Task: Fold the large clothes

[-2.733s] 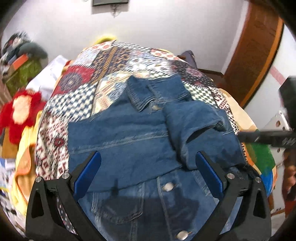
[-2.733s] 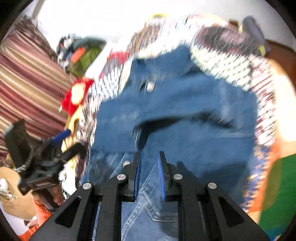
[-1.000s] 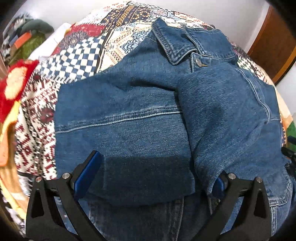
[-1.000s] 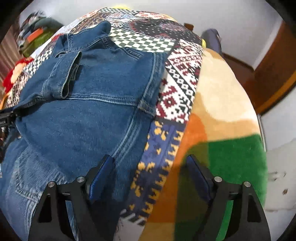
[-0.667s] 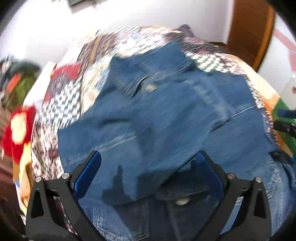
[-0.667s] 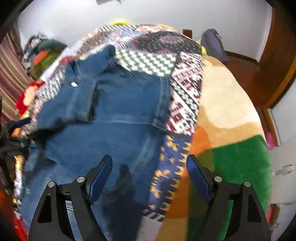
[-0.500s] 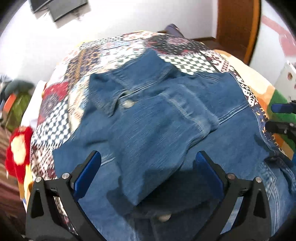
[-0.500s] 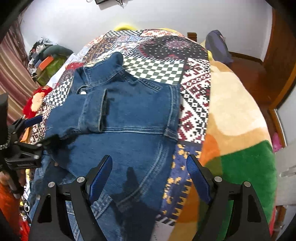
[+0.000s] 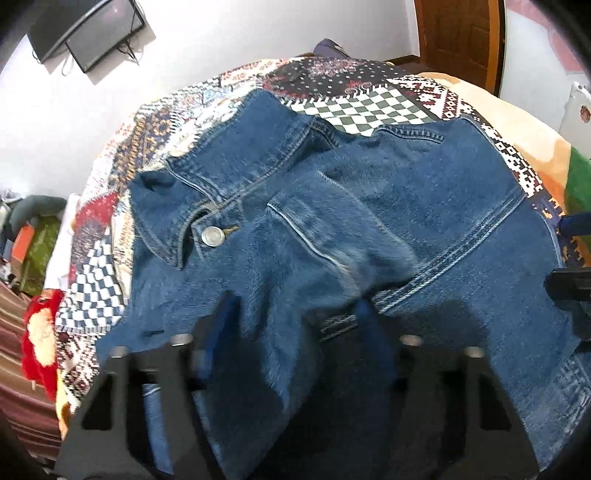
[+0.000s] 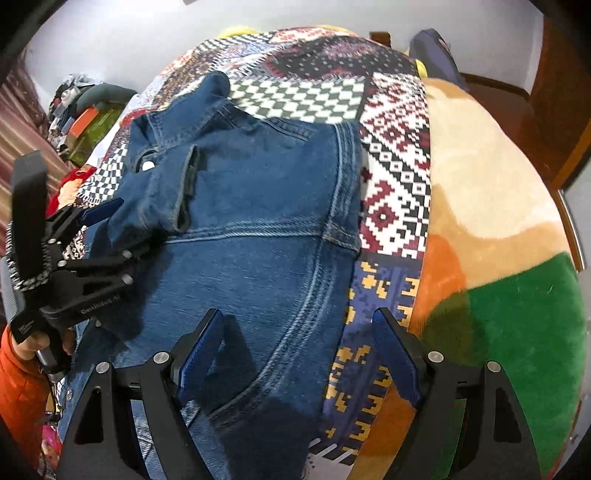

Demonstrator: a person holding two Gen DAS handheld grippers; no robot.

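Denim jacket [image 9: 424,229], dark blue with paler contrast stitching, lies spread on a bed covered by a patchwork quilt [image 9: 365,107] of checkered and geometric panels. Its collar [image 9: 207,184] points toward the far wall, with a round silver snap button [image 9: 212,235] just below it, and one blue sleeve [image 9: 306,258] lies folded across the chest, its cuff end toward the left gripper [image 9: 295,332]. That gripper's fingers [image 9: 221,325] look blurred; the sleeve fabric sits between them, but whether they pinch it or merely straddle it cannot be told. In the right wrist view the same gripper [image 10: 110,229] reaches in from the left, its fingers on either side of the sleeve end. The right gripper [image 10: 299,354] hovers over the jacket's right side seam and the quilt edge, its blue-padded fingers [image 10: 201,343] spread wide with nothing between them. Beside the quilt lies a plush blanket [image 10: 487,206] in cream, orange and green. A dark flat screen [image 9: 88,33] hangs on the white wall, and a red plush toy [image 9: 38,336] sits by the bed's left edge.
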